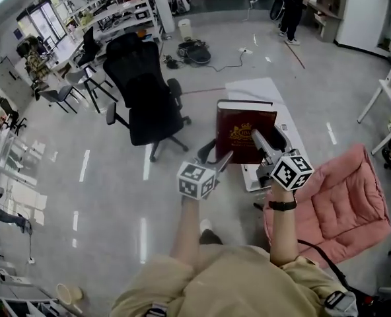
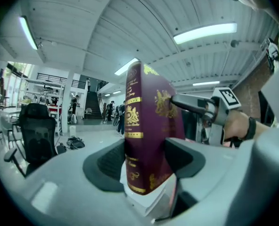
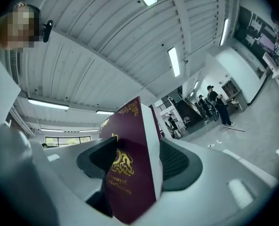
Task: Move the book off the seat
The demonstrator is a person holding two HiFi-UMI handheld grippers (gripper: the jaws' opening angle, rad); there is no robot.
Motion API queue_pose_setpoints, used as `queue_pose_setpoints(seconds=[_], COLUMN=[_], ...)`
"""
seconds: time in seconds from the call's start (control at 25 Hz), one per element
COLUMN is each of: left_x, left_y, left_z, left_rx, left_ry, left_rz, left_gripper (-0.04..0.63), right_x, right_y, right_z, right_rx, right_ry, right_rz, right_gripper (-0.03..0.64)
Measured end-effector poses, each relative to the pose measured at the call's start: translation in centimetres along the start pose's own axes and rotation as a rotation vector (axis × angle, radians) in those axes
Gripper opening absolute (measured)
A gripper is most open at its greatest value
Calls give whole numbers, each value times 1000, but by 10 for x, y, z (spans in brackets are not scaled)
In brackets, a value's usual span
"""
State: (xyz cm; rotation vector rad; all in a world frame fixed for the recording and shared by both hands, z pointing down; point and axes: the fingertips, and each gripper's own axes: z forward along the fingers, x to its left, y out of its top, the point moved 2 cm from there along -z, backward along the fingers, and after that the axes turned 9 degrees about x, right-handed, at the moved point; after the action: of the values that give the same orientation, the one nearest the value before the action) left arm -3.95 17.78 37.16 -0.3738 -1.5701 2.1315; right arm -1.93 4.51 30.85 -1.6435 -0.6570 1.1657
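I hold a thick maroon book (image 1: 244, 131) with gold print in the air in front of me, cover up, over the floor. My left gripper (image 1: 225, 158) is shut on its near left edge and my right gripper (image 1: 256, 137) on its near right part. In the left gripper view the book (image 2: 146, 126) stands between the dark pads (image 2: 112, 160) of the left gripper (image 2: 146, 161), and the right gripper (image 2: 189, 103) presses on its cover. In the right gripper view the book (image 3: 130, 173) fills the right gripper (image 3: 135, 160). The pink cushioned seat (image 1: 344, 200) lies to my right, bare.
A black office chair (image 1: 146, 94) stands to the left on the grey floor. A white panel (image 1: 255, 90) lies on the floor beyond the book. White table legs (image 1: 380, 98) stand at the far right. A person (image 1: 291, 5) stands far back; cables and bags (image 1: 194, 50) lie on the floor.
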Motion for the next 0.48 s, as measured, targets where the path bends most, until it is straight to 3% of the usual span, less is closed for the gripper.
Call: queue_pose_setpoints(seconds=[0.48], left_x=[200], left_y=[12], left_z=[-72], left_rx=[-103], left_ry=[117], left_rz=[-2], left_gripper=[261], right_x=[85], right_y=[-18], right_z=[204], right_rx=[-7], right_ry=[135], right_rz=[-62], right_gripper=[279])
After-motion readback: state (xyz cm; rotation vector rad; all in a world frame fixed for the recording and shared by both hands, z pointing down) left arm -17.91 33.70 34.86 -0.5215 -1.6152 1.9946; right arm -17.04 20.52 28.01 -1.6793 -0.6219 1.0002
